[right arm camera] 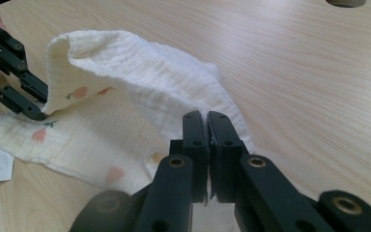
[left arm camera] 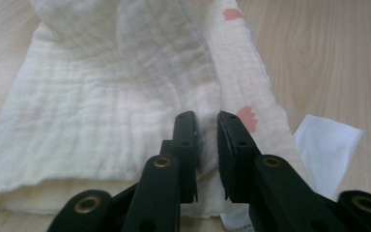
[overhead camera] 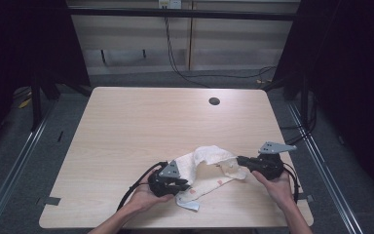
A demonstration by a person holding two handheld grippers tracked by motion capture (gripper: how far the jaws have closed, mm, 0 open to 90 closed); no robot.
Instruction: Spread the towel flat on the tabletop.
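Two grippers: both work one cloth (overhead camera: 209, 163), which lies at the near middle of the table (overhead camera: 126, 126).
Right gripper (right arm camera: 207, 118): jaws pressed together on a cloth edge, anchoring it.
Left gripper (left arm camera: 206, 121): jaws narrowly apart astride a fold, likely to grip it.
White tag (left arm camera: 326, 145): near left; no writing legible.

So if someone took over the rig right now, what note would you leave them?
Right gripper: shut on one end of the cloth, near the table's right front.
Left gripper: jaws nearly closed around a fold at the cloth's other end; a narrow gap shows, so a firm pinch is not certain.
Cloth: cream with pink prints, bunched between the two grippers, part raised in an arch. White label lies on the table beside it.
Done: both ends reached.
Left: probably confirm the left grip, then spread or fold.
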